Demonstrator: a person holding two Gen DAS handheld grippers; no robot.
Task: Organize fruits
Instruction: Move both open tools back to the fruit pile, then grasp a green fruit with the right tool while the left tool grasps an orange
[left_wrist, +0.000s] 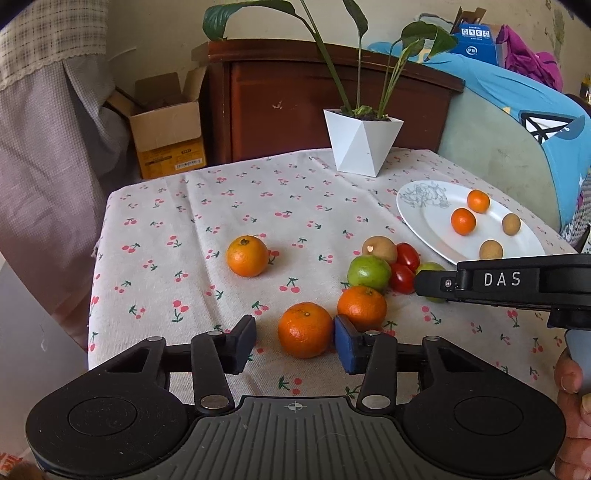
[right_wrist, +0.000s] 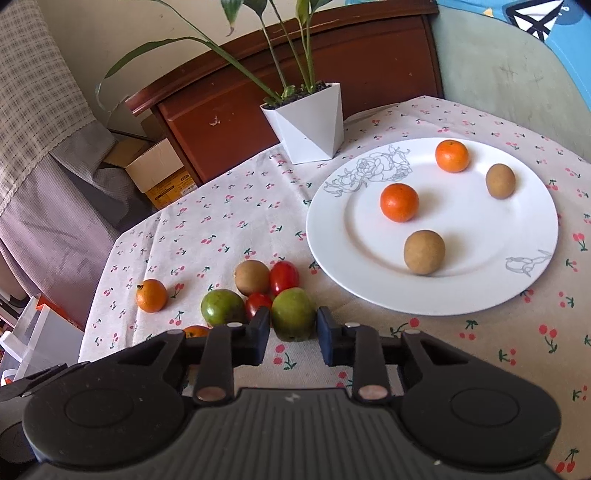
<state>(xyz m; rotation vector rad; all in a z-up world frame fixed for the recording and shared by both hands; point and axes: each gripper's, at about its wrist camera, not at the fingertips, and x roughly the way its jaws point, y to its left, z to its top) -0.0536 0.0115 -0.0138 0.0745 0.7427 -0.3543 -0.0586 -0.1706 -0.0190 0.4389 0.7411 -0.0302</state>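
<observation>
My left gripper (left_wrist: 294, 345) is open, its fingers on either side of an orange (left_wrist: 305, 329) on the cloth. A second orange (left_wrist: 362, 308) lies just right of it and a third (left_wrist: 247, 256) lies farther left. My right gripper (right_wrist: 292, 336) is open around a green fruit (right_wrist: 293, 314); it also shows in the left wrist view (left_wrist: 432, 282). Beside it lie another green fruit (right_wrist: 222, 307), two red tomatoes (right_wrist: 283, 277) and a brown fruit (right_wrist: 252, 277). The white plate (right_wrist: 524, 229) holds two oranges (right_wrist: 399, 202) and two brown fruits (right_wrist: 424, 252).
A white potted plant (right_wrist: 310, 122) stands at the back of the table. A wooden cabinet (left_wrist: 295, 99) and a cardboard box (left_wrist: 166, 129) are behind the table. A chair with blue cloth (left_wrist: 517, 122) stands at the right. The table's left edge (left_wrist: 99, 258) is near.
</observation>
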